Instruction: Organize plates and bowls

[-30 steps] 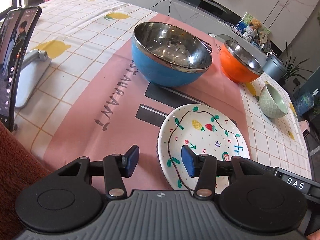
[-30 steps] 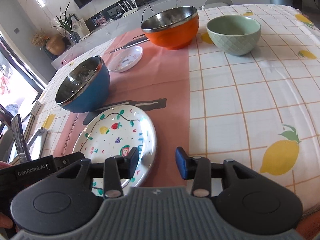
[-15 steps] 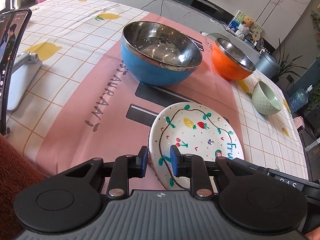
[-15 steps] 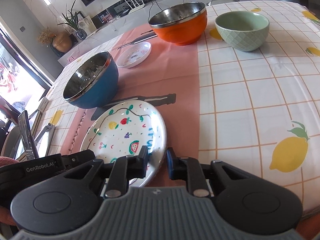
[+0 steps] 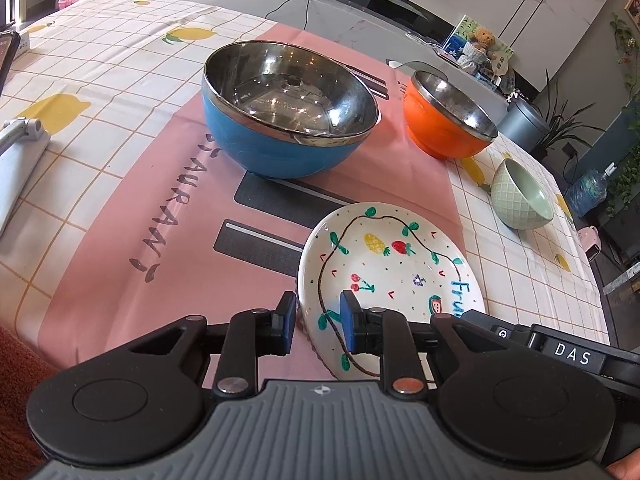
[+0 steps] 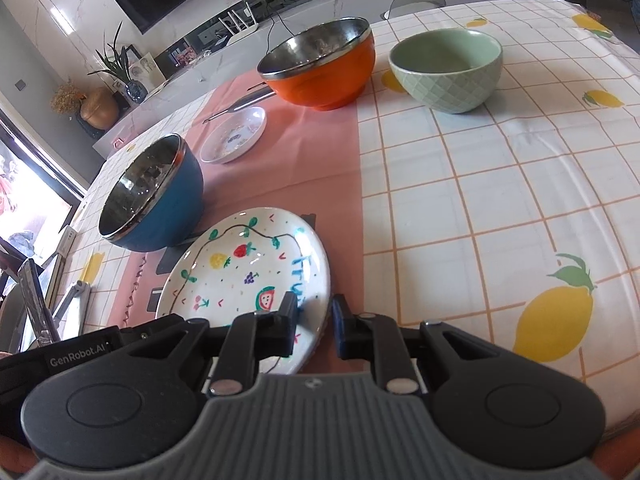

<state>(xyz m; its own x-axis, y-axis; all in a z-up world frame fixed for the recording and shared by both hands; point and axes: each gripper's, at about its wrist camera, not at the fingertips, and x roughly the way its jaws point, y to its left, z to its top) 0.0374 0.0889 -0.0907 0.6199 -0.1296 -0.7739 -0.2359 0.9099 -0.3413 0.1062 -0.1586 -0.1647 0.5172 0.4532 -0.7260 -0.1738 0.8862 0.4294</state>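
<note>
On the pink runner (image 5: 132,184), just in front of the blue bowl (image 5: 288,112), lies the painted plate (image 5: 392,276), face up, with "Fruit" lettered along its right edge. Both grippers have narrowed since a second ago, from spread wide to pinching opposite near edges of its rim: the left gripper (image 5: 317,322) on the left edge, the right gripper (image 6: 315,320) on the right. I judge the two-handed grasp is set and a lift can follow. Round, the plate has no long axis. The small plate (image 6: 234,136) beyond the blue bowl looks a likely stacking partner.
</note>
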